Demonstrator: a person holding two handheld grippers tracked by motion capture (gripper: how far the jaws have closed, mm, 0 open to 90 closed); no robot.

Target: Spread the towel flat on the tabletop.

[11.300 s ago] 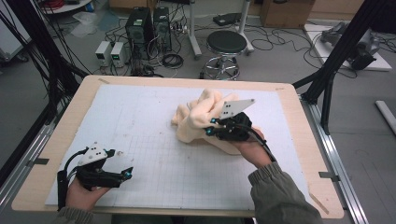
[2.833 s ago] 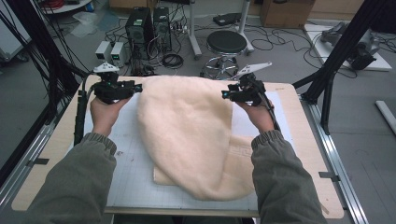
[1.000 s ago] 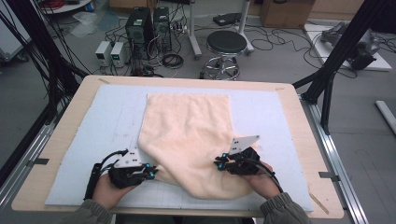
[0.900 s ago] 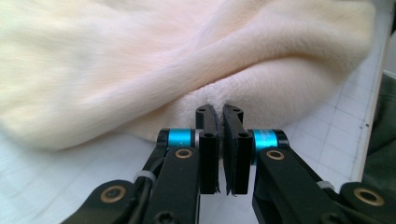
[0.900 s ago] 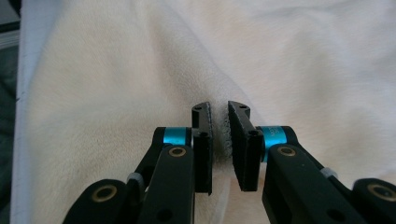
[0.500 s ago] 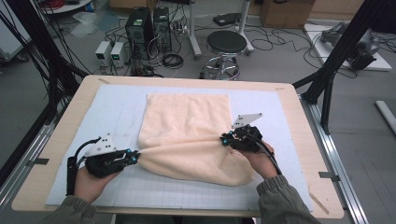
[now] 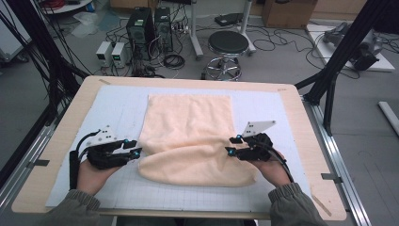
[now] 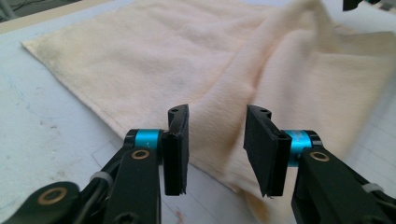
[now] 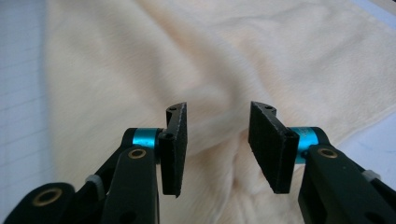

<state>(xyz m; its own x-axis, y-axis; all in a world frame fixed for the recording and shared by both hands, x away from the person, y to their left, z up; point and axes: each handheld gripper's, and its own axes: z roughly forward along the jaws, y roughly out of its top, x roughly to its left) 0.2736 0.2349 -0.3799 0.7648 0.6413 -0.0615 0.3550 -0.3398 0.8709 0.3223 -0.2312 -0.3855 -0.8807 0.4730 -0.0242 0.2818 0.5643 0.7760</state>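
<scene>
A cream towel (image 7: 188, 125) lies on the white grid mat, its near part folded over into a thick roll (image 7: 197, 165). My left gripper (image 7: 136, 149) sits at the fold's left end and my right gripper (image 7: 229, 145) at its right end. The jaws of both have just been opening. In the left gripper view the gripper (image 8: 217, 135) stands open with the towel (image 8: 163, 60) lying past the pads, not pinched. In the right gripper view the gripper (image 9: 217, 135) is open too, over the towel (image 9: 140, 65), with nothing pressed between the pads.
The mat (image 7: 117, 108) covers a wooden table (image 7: 301, 122). Black frame posts (image 7: 339, 61) rise at the right and left sides. A stool (image 7: 228, 44) and computer boxes (image 7: 141, 23) stand on the floor beyond the far edge.
Both hands carried the towel's near edge away from the front edge and folded it over. Both sets of jaws then opened and let the towel go.
</scene>
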